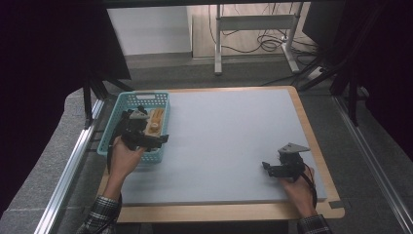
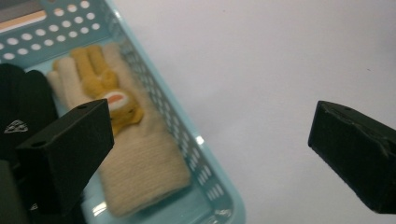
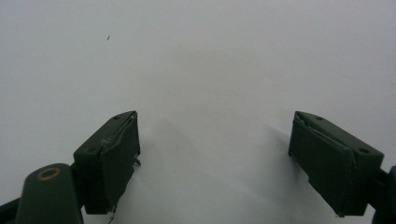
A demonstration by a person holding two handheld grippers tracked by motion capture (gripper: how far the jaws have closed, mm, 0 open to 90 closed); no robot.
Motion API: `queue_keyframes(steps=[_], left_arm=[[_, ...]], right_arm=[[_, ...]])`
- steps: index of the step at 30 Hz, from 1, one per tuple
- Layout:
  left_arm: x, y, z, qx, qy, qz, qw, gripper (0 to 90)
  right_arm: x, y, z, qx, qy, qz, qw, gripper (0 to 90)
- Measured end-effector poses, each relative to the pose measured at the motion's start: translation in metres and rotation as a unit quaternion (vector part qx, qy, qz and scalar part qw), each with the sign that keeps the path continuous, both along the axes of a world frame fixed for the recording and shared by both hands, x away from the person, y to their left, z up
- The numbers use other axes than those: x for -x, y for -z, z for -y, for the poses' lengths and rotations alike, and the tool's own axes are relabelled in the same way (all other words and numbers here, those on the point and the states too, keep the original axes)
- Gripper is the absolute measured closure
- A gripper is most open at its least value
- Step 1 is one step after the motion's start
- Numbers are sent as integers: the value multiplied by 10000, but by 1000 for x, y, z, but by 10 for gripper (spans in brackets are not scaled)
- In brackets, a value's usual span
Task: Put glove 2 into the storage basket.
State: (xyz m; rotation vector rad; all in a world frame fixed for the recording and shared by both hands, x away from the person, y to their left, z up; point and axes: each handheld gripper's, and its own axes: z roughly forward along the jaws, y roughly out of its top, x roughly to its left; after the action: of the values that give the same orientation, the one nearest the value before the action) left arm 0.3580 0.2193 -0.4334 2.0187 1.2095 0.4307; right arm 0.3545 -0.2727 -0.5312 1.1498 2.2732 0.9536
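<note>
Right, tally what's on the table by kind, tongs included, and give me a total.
Baskets: 1, the light blue basket at the left edge.
Gloves: 1, the cream glove lying in it; a black thing beside it I cannot identify.
Tongs: 2, left tongs open over the basket, right tongs open over bare table.
Total: 4

I see teal basket (image 2: 154,88) w/ holes, cream glove (image 2: 140,163) w/ yellow-orange patch, pale grey counter (image 1: 229,141), black jaws, plaid sleeve (image 1: 102,214).
</note>
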Motion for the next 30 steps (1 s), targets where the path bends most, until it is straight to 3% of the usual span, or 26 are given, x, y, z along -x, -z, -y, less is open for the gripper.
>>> queue_keyframes(steps=[12, 30], left_arm=[[0, 4, 28, 79, 292, 95, 9995, 6], [0, 20, 76, 180, 750, 70, 9970, 6]], right_arm=[[0, 0, 0, -11, 4, -6, 10000, 162], [0, 0, 0, -13, 8, -8, 10000, 161]])
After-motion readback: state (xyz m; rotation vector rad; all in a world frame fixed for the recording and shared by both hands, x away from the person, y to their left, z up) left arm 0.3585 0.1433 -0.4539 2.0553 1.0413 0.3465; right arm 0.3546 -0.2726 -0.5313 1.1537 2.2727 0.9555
